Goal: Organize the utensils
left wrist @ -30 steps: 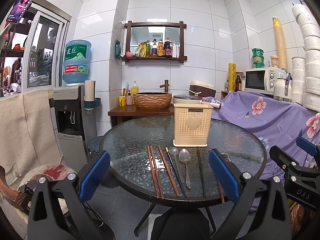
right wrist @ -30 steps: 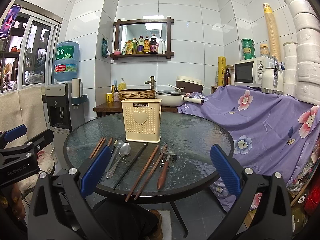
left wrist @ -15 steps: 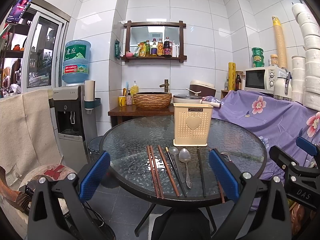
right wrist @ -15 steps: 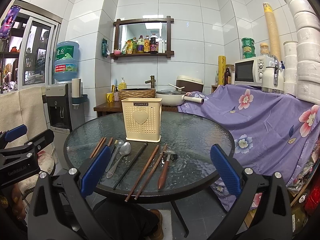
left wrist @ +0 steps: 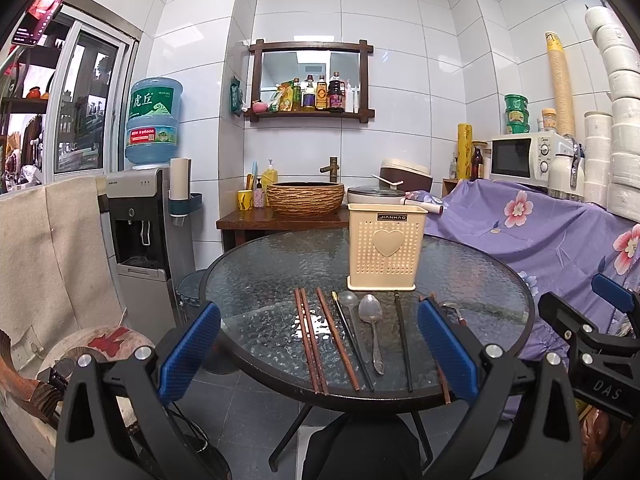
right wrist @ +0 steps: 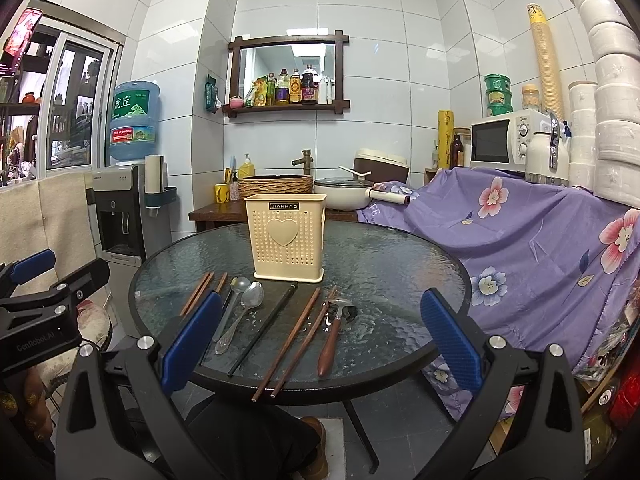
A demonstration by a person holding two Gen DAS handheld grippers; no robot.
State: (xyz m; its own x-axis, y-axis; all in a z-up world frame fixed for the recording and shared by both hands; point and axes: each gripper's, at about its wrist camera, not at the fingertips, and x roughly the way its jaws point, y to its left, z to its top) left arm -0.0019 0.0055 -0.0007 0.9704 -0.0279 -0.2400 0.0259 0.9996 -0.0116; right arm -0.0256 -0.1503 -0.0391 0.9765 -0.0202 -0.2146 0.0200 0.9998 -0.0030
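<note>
The cream plastic perforated utensil holder (left wrist: 382, 249) bears a raised heart and rows of small holes, standing on a round, dark-rimmed, pebbled glass table (left wrist: 264, 280). Reddish-brown wooden chopsticks (left wrist: 310, 340) lie beside a silver metal spoon (left wrist: 372, 330) and what looks like a black chopstick (left wrist: 402, 340). The purple cloth (right wrist: 540, 232) carries pink and white flowers.

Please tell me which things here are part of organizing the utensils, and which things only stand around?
For the job:
- cream holder
- brown chopsticks
- black chopsticks
- two metal spoons
- wooden-handled utensil
- left tool and right tool, both open and empty

Only around:
- microwave
- water dispenser
- purple floral cloth
- bottle shelf
</note>
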